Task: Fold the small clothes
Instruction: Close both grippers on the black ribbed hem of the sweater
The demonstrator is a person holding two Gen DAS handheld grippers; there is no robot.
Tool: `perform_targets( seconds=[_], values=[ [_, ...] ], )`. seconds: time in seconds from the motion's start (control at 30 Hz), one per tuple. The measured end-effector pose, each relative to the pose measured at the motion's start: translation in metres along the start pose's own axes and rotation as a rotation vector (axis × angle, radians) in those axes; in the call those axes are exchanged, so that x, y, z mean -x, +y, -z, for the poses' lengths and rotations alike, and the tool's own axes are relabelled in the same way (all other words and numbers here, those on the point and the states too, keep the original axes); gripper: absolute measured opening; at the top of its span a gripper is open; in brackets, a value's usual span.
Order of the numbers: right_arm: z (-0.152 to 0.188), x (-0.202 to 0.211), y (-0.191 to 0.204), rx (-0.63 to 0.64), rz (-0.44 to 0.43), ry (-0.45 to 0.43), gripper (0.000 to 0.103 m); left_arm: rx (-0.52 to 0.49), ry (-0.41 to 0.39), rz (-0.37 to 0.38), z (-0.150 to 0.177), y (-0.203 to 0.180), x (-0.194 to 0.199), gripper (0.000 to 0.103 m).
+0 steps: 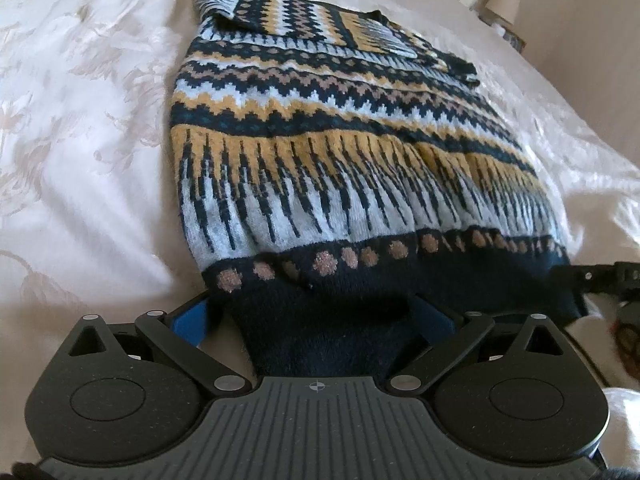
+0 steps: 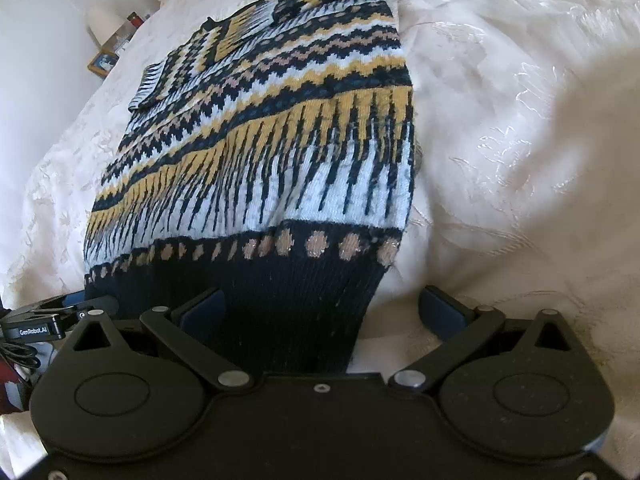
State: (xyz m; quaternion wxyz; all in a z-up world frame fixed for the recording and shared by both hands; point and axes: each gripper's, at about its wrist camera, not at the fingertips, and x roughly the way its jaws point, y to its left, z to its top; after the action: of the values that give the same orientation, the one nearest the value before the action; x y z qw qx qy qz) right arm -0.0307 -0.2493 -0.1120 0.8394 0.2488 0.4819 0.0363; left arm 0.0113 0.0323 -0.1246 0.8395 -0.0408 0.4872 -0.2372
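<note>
A knitted sweater (image 1: 320, 128) (image 2: 280, 132) with navy, mustard, pale blue and tan bands lies flat on a white bedspread (image 1: 80, 128) (image 2: 520, 128), its sleeves folded in over the far end. The navy ribbed hem (image 1: 328, 320) (image 2: 288, 312) points toward both cameras. My left gripper (image 1: 312, 316) stands wide open at the hem's left part, with the rib lying loosely between its blue pads. My right gripper (image 2: 322, 308) is open too, over the hem's right corner. Its left finger (image 2: 200, 308) sits beside the rib and its right finger (image 2: 444, 308) is over bare bedspread.
A bedside lamp (image 1: 504, 4) (image 2: 104, 20) and a small framed picture (image 2: 102, 62) stand beyond the bed's far side. The bedspread is wrinkled around the sweater. A black cable (image 2: 20, 356) hangs by the left gripper's body.
</note>
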Motion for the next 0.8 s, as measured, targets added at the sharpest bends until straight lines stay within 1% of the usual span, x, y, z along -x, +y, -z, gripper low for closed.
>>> perform_targets(
  seconds=[0.17, 0.2, 0.23, 0.33, 0.37, 0.43, 0.5, 0.57, 0.67, 0.7, 0.77, 0.8],
  values=[
    [0.000, 0.003, -0.003, -0.020, -0.020, -0.008, 0.103, 0.049, -0.008, 0.032, 0.002, 0.007, 0.005, 0.100],
    [0.000, 0.003, -0.003, -0.021, -0.020, -0.008, 0.103, 0.064, -0.010, 0.041, 0.003, 0.009, 0.007, 0.098],
    [0.001, 0.002, -0.002, -0.020, -0.019, -0.008, 0.103, 0.084, -0.016, 0.046, 0.004, 0.012, 0.010, 0.092],
    [0.000, 0.002, -0.002, -0.019, -0.020, -0.008, 0.103, 0.176, -0.044, 0.065, 0.005, 0.027, 0.019, 0.090],
    [0.001, 0.003, -0.003, -0.020, -0.021, -0.008, 0.103, 0.216, -0.056, 0.073, 0.006, 0.033, 0.022, 0.087],
    [0.000, 0.003, -0.003, -0.019, -0.020, -0.007, 0.103, 0.284, -0.060, 0.080, 0.008, 0.044, 0.024, 0.070],
    [0.000, 0.003, -0.003, -0.016, -0.017, -0.005, 0.103, 0.311, -0.053, 0.078, 0.008, 0.048, 0.021, 0.064],
    [0.000, 0.002, -0.001, -0.015, -0.015, -0.004, 0.103, 0.293, -0.049, 0.068, 0.006, 0.044, 0.019, 0.062],
    [0.000, 0.002, -0.001, -0.015, -0.015, -0.005, 0.103, 0.230, -0.034, 0.057, 0.005, 0.034, 0.016, 0.046],
    [0.000, 0.002, -0.001, -0.016, -0.015, -0.005, 0.103, 0.215, -0.026, 0.061, 0.005, 0.032, 0.014, 0.038],
    [0.000, 0.002, -0.001, -0.015, -0.015, -0.006, 0.103, 0.202, -0.013, 0.075, 0.005, 0.031, 0.011, 0.029],
    [0.000, 0.002, -0.001, -0.014, -0.015, -0.006, 0.103, 0.204, -0.009, 0.082, 0.004, 0.031, 0.009, 0.021]
  ],
)
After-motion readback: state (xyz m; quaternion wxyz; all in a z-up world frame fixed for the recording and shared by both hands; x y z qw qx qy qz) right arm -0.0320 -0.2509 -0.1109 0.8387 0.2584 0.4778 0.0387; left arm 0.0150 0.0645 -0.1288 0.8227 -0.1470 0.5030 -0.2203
